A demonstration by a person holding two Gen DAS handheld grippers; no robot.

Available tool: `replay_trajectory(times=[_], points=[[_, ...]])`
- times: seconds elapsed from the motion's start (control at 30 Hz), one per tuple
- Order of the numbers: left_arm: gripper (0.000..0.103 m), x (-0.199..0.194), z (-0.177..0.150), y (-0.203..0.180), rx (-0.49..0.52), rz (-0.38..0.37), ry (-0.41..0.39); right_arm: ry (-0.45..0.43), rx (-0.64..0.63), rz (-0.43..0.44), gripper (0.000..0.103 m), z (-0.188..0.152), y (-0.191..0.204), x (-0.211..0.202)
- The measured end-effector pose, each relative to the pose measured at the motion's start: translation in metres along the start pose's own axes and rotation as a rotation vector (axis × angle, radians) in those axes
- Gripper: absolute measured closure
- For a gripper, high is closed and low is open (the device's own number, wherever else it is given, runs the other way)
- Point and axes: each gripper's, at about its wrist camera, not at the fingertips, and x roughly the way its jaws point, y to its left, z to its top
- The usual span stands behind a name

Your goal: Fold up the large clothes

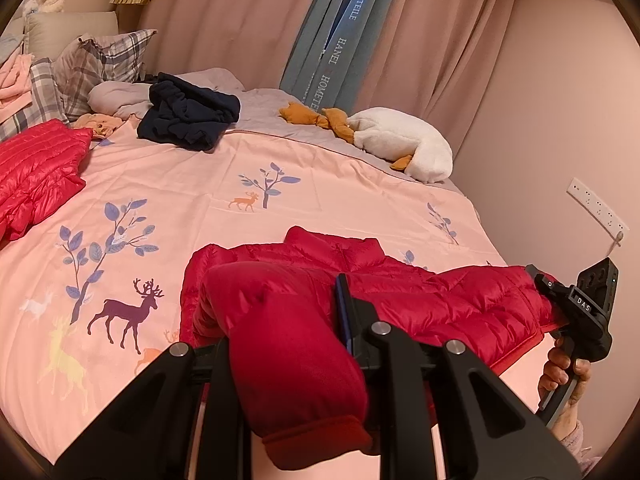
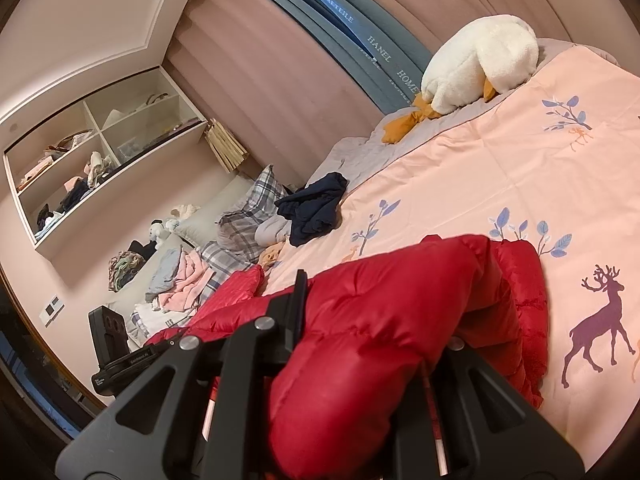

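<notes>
Both jaws are clenched on fabric: your left gripper (image 1: pixel 288 344) clamps a sleeve of the red puffer jacket (image 1: pixel 400 292); your right gripper (image 2: pixel 360 360) grips its other end. Jacket: quilted, glossy, bunched, lying at the near edge of the pink deer-print bedspread (image 1: pixel 192 184). Wall shelf (image 2: pixel 96 128), far left: compartments hold loose clothing.

red jackets (image 1: pixel 360 280): 2 | plaid pillows (image 1: pixel 100 64): 2 | goose plush (image 1: pixel 400 140): 1
</notes>
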Motion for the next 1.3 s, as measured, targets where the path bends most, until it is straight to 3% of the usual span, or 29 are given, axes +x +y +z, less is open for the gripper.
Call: replay_trajectory(times=[1.3], points=[[0.084,0.091,0.012,0.025,-0.033,0.074,0.073,0.062,0.048,-0.100,0.088,0.000,-0.045,0.057]])
